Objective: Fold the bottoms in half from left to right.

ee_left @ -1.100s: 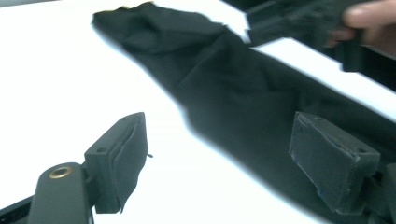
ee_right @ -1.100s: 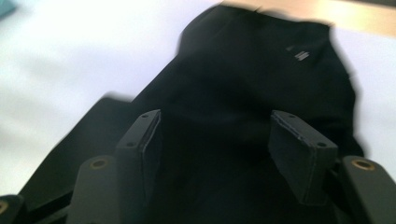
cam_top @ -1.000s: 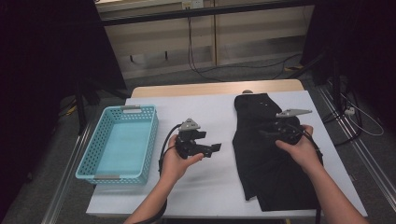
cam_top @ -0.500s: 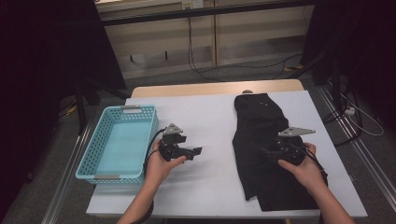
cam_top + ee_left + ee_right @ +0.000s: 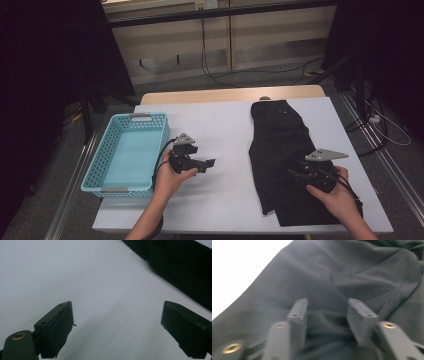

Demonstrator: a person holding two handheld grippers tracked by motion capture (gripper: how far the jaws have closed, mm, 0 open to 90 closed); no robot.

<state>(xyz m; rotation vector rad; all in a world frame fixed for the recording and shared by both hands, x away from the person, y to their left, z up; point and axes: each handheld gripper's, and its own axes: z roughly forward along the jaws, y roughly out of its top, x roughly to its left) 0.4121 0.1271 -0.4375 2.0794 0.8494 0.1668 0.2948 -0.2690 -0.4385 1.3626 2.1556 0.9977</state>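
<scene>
Gripping a black two-jaw tool in each hand, a person is working at a white-covered rectangular table [image 5: 225, 130] seen from the high view. Lying lengthwise on the table's 3 o'clock half is a long black fabric garment [image 5: 280, 145], stretching from the far edge at 12 o'clock toward the near edge at 6 o'clock. Hovering over the garment's near end at about 5 o'clock is the right gripper [image 5: 295, 175], its jaws pointing toward 9 o'clock; those jaws have just been closing, yet in the right gripper view they are standing apart with a gap between them, dark creased cloth lying beneath and between them, and whether the pads are touching the cloth cannot be told, so the right gripper [image 5: 327, 312] is reading as released. Resting over bare white surface near the table's middle, toward 7 o'clock, is the left gripper [image 5: 207, 163], pointing toward 3 o'clock at the garment and well apart from it; its jaws have just been opening and are spread wide with nothing between them in the left gripper view, where the garment's edge [image 5: 180, 267] is crossing the 1 o'clock corner. Sitting at the table's 9 o'clock edge is a light blue perforated plastic basket [image 5: 100, 172], just beside the left hand [image 5: 172, 177].
</scene>
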